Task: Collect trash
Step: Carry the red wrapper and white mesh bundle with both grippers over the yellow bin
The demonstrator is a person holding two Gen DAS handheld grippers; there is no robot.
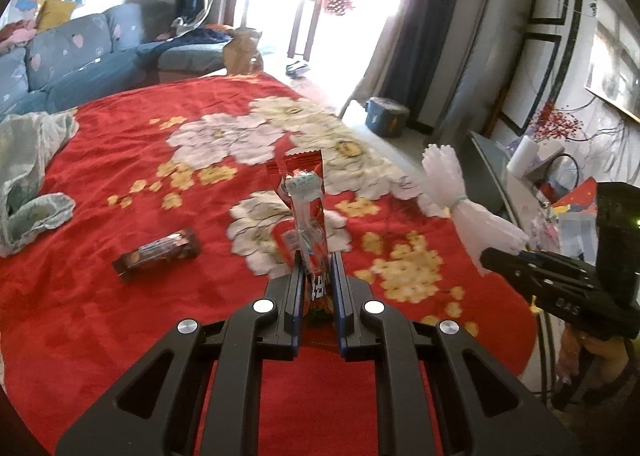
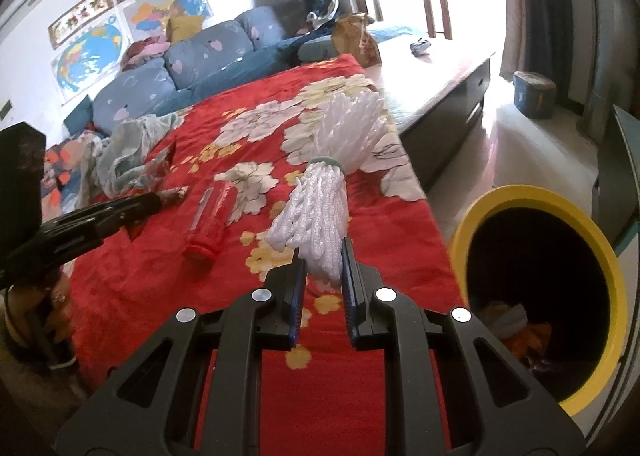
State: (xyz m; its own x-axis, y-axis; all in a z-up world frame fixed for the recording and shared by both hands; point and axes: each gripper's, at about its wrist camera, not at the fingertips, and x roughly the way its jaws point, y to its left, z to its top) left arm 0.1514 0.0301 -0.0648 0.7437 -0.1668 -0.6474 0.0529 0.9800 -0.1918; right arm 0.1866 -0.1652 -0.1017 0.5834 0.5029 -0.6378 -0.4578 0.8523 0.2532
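Observation:
My left gripper [image 1: 316,260] is shut on a red snack wrapper [image 1: 306,211] that stands upright between its fingers, above the red flowered blanket [image 1: 120,296]. My right gripper [image 2: 323,256] is shut on a white foam net bundle [image 2: 320,207] tied with a green band; the bundle also shows in the left wrist view [image 1: 460,199]. A yellow-rimmed trash bin [image 2: 560,288] with some trash inside stands on the floor right of the right gripper. A brown snack packet [image 1: 158,252] lies on the blanket left of the left gripper. A red clear tube wrapper [image 2: 212,219] lies on the blanket.
A pale green cloth [image 1: 28,175] is bunched at the blanket's left side. A blue sofa [image 1: 80,51] stands behind. A brown paper bag [image 1: 242,51] sits at the far end. A blue-grey stool [image 2: 534,93] stands on the floor by the curtains.

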